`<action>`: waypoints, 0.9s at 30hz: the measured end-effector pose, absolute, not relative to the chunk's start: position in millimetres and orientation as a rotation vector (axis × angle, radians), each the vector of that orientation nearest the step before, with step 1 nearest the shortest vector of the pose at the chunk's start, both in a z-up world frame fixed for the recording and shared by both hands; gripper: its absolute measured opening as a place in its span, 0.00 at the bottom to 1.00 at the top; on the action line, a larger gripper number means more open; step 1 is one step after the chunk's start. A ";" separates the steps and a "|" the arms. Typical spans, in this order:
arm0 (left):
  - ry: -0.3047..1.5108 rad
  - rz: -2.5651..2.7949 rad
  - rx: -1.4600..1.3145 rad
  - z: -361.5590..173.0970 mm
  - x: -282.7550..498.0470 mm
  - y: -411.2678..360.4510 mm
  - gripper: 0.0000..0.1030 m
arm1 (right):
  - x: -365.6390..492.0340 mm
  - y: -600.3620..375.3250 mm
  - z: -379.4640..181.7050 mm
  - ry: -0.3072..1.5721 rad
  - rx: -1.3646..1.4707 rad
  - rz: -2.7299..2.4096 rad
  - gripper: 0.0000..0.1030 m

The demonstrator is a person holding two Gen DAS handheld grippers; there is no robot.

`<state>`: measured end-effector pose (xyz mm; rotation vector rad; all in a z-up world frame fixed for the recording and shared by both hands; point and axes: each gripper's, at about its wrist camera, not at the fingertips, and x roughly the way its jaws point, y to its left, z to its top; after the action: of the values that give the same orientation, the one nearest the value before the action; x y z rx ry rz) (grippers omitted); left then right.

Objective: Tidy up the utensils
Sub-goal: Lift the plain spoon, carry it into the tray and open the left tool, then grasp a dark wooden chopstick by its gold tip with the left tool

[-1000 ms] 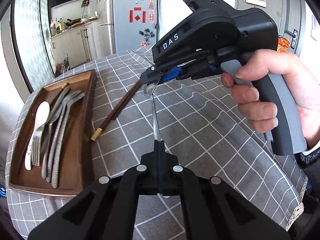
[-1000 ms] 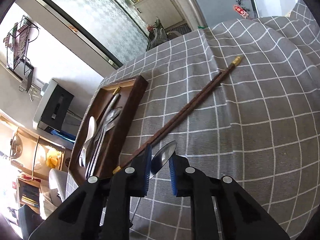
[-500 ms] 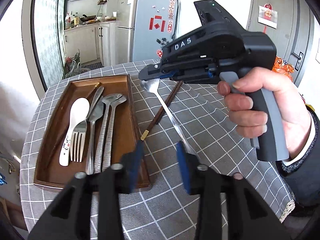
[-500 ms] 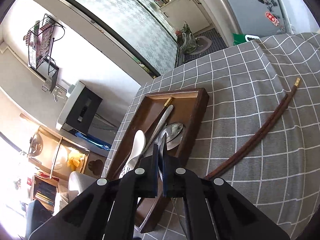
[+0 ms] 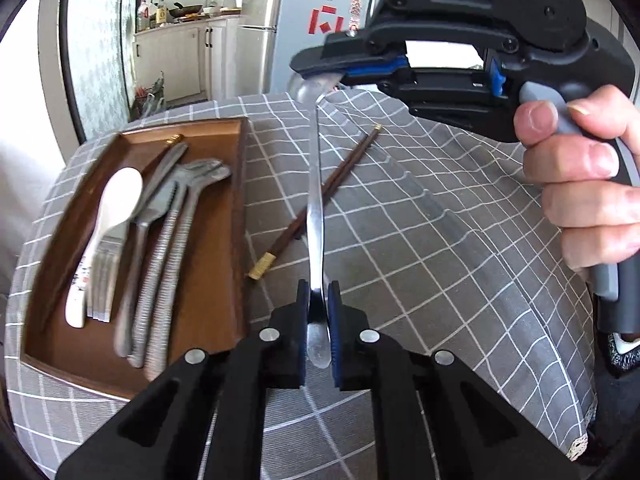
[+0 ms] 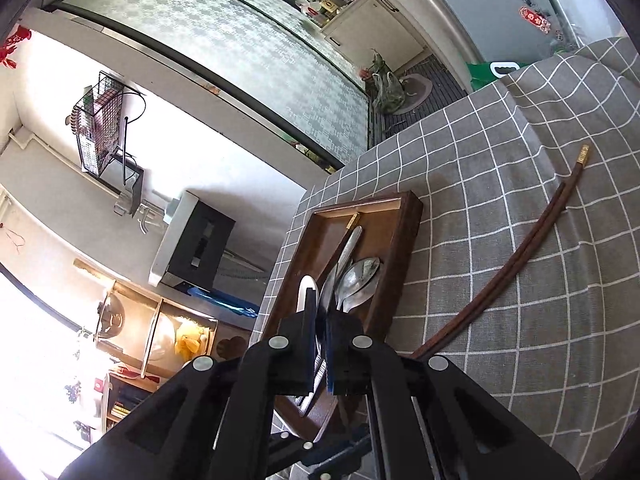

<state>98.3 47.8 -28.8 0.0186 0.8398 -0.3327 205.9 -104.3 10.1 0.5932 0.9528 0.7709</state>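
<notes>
A metal spoon (image 5: 316,200) is held in the air between both grippers. My left gripper (image 5: 319,312) is shut on its handle end. My right gripper (image 5: 320,76) is shut on its bowl, above the table's far side; in the right wrist view the right gripper (image 6: 319,320) pinches the bowl edge-on. A brown wooden tray (image 5: 236,200) on the left holds a white ceramic spoon (image 5: 116,204), a fork (image 5: 102,276), a knife and two metal spoons (image 5: 176,248). It also shows in the right wrist view (image 6: 404,240). A pair of dark chopsticks (image 5: 320,200) lies on the cloth right of the tray.
The table wears a grey checked cloth (image 5: 440,260), wrinkled at the far side. Its edge drops off at the right and front. A fridge (image 5: 320,20) and kitchen cabinets stand beyond the table. A person's hand (image 5: 588,184) grips the right gripper's handle.
My left gripper was open half a second ago and has closed on the spoon's handle. The spoon now sits lifted between both grippers, close to the tray's right side.
</notes>
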 end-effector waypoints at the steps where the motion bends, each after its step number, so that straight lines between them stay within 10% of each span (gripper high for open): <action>1: 0.832 -0.314 0.033 -22.6 97.7 53.6 0.10 | 209.7 -100.9 10.2 0.956 0.599 0.785 0.05; 17: 0.880 -0.072 0.087 -35.9 124.3 103.7 0.09 | 265.2 -21.0 -45.7 1.074 0.510 0.820 0.15; 23: 0.861 -0.045 0.106 -36.7 121.9 102.8 0.12 | 255.5 -45.8 -34.5 1.067 0.447 0.787 0.63; 27: 0.808 -0.074 0.100 -31.5 111.1 101.4 0.45 | 242.3 -85.8 -16.7 1.028 0.378 0.762 0.74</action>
<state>111.1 101.4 -31.5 0.1003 0.8079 -0.0742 242.3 -85.8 -16.7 0.3777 1.0276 0.7625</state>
